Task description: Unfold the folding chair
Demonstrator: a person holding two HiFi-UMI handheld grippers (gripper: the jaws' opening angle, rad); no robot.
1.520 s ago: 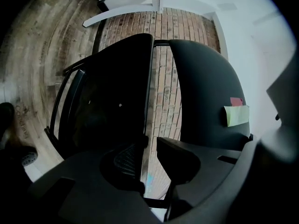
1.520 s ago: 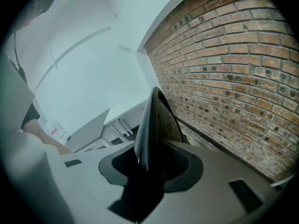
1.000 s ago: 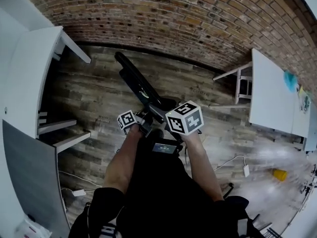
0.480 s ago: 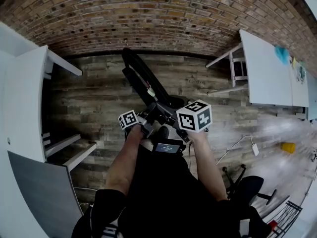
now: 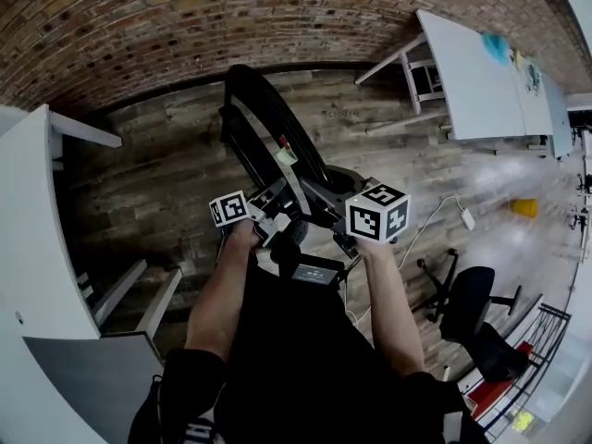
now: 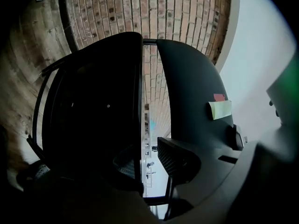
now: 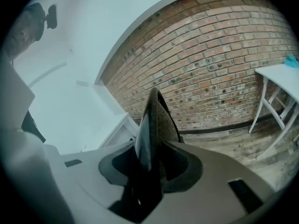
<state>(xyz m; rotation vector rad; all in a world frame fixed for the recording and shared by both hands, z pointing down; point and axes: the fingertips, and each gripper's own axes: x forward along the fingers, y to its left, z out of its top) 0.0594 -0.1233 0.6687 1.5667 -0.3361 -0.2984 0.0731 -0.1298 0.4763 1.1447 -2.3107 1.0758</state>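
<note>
The black folding chair hangs in front of me over the wood floor, its far end toward the brick wall, with a pale sticky note on one panel. My left gripper holds its frame at the near end. In the left gripper view one dark panel lies left of the jaws and the noted panel lies right, with a narrow gap between them. My right gripper is shut on a thin panel edge, which runs between its pads. Its jaws have just closed a little on it.
A white table stands at the back right and white shelving at the left. A black office chair is at my right, with a cable and a yellow item on the floor. The brick wall is ahead.
The chair has swung round in both grippers and now shows broader, its far end nearer to me. My right gripper has shifted right. Both grips look unchanged.
</note>
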